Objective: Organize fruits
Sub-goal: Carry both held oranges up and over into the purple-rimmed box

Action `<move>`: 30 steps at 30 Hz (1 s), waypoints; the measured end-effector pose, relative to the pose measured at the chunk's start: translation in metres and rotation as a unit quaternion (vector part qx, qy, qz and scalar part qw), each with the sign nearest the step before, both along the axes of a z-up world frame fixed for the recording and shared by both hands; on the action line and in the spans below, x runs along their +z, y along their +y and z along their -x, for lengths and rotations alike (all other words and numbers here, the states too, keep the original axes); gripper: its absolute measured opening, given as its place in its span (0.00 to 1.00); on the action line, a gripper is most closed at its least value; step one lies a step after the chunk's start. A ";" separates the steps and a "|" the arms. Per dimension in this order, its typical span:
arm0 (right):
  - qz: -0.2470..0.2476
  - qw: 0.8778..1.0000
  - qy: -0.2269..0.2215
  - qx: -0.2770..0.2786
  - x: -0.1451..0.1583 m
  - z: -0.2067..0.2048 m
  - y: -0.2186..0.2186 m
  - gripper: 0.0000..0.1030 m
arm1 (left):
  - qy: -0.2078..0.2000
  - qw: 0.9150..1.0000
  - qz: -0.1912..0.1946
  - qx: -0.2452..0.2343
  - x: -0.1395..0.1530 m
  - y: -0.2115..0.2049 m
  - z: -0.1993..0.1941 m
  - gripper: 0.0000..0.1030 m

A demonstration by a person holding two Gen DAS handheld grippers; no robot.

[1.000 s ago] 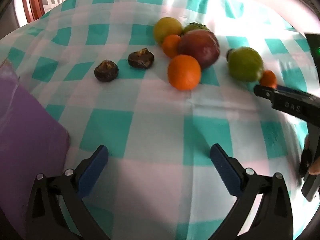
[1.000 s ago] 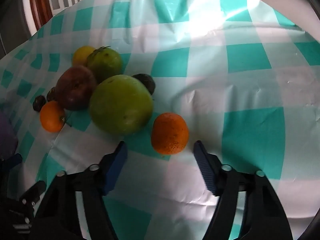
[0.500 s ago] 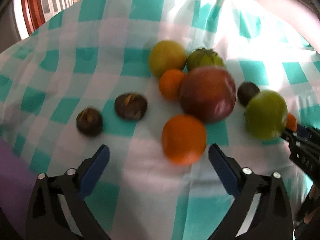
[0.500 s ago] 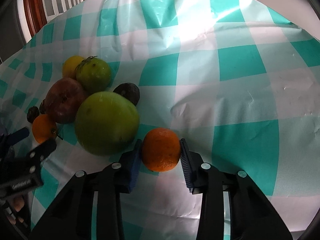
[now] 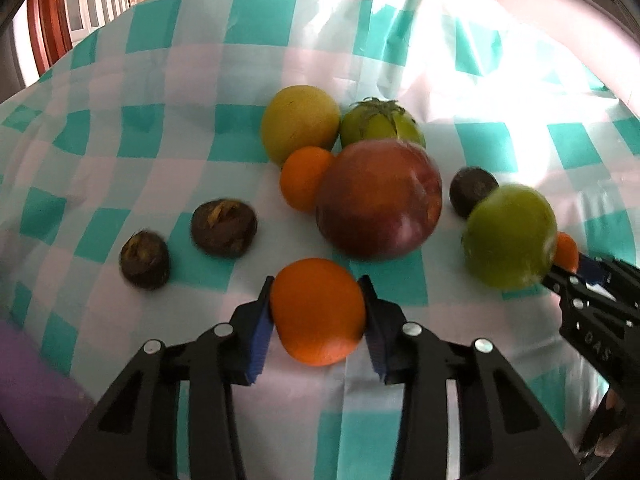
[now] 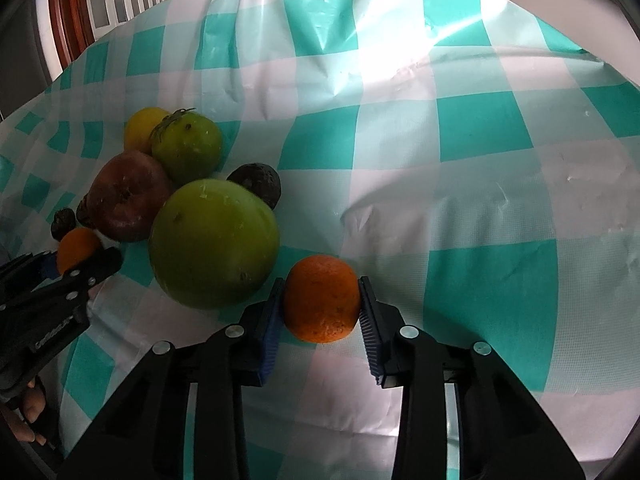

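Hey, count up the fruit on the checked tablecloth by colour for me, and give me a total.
Orange: 3
Green: 2
Yellow: 1
Dark red: 1
Dark brown or blackish: 3
Total: 10

Shiny plastic-looking checked tablecloth (image 6: 460, 184), creased

Red apple (image 5: 378, 199) beside it is glossy; dark chestnuts (image 5: 223, 227) rough; gripper pads (image 6: 270, 322) ribbed.

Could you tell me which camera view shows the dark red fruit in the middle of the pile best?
The left wrist view: the dark red fruit sits near centre, whole and unblocked, just past the orange in the left claw. In the right wrist view it lies far left, smaller, and partly hidden behind the big green fruit.
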State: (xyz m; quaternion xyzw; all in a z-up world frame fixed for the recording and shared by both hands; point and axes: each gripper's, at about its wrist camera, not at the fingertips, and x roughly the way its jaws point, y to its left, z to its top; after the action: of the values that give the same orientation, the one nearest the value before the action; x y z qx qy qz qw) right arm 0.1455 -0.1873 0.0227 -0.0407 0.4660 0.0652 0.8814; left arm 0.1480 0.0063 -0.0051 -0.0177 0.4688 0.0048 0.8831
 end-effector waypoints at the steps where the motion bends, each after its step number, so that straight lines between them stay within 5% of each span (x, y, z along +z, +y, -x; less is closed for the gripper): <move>1: 0.002 1.000 0.004 0.003 0.001 0.004 0.002 0.34 | 0.004 1.000 0.004 0.001 0.003 0.001 0.008 0.39; 10: -0.040 0.999 0.024 0.018 0.043 0.103 -0.029 0.33 | 0.018 0.999 0.005 0.028 0.052 -0.029 0.140 0.38; 15: -0.066 0.997 0.012 0.037 0.082 0.169 -0.064 0.34 | 0.011 0.998 0.049 0.045 0.086 -0.069 0.211 0.38; 19: -0.070 0.995 -0.001 0.071 0.105 0.209 -0.081 0.34 | -0.001 0.998 0.032 0.050 0.109 -0.085 0.254 0.38; 30: -0.113 0.986 -0.037 0.117 0.149 0.235 -0.075 0.34 | -0.081 0.994 -0.013 0.065 0.177 -0.056 0.328 0.38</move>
State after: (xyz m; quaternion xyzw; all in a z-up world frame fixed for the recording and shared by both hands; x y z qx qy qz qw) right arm -0.0893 -0.2623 0.1717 0.0023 0.4145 0.2189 0.8833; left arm -0.1796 -0.0499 0.1720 -0.0375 0.3931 0.0668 0.9163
